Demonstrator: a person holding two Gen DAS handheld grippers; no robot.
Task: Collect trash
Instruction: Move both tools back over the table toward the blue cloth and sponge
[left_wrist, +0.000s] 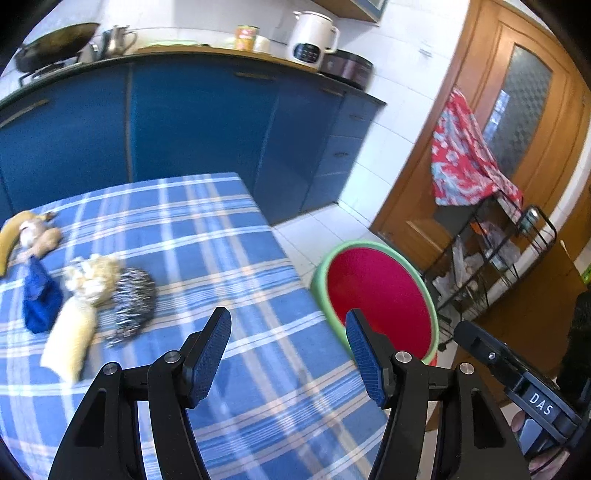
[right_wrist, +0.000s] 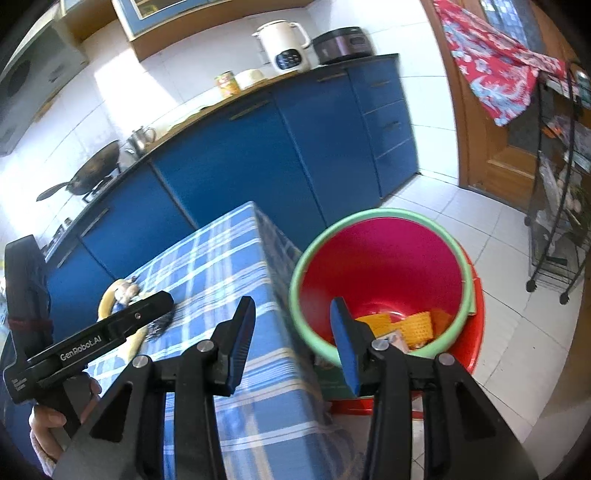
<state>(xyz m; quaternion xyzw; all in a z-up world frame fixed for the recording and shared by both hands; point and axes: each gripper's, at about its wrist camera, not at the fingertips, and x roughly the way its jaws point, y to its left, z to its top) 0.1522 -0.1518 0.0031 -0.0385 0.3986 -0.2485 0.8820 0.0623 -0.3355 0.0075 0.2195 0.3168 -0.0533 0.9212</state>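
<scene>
- Starting at the jaws: both pairs are spread wide and nothing is held in either one; the left gripper (left_wrist: 288, 347) is poised over the near part of the table (left_wrist: 207, 229), and the right gripper (right_wrist: 291, 332) is held at the table's edge, beside the bin (right_wrist: 373, 214).
- Just beyond the right gripper, the red bin with its green rim is seen standing on the floor against the table's side; yellow mesh-like scraps (right_wrist: 417, 325) and some paler bits are already lying at its bottom, so part of the collecting is judged to be done.
- Farther out on the checked cloth, well apart from the left gripper, a cluster of trash is left: a steel scouring pad (left_wrist: 133, 302), a corn cob with husk (left_wrist: 74, 332), a crumpled pale wad (left_wrist: 92, 277), a blue rag-like item (left_wrist: 38, 299), a banana (left_wrist: 9, 236) and a brownish lump (left_wrist: 40, 232) beside it.
- Five or six pieces are therefore still to be carried across to the bin; the task is judged to be under way, with most of it left.
- The scouring pad lies nearest the left gripper and is judged a likely next pick.
</scene>
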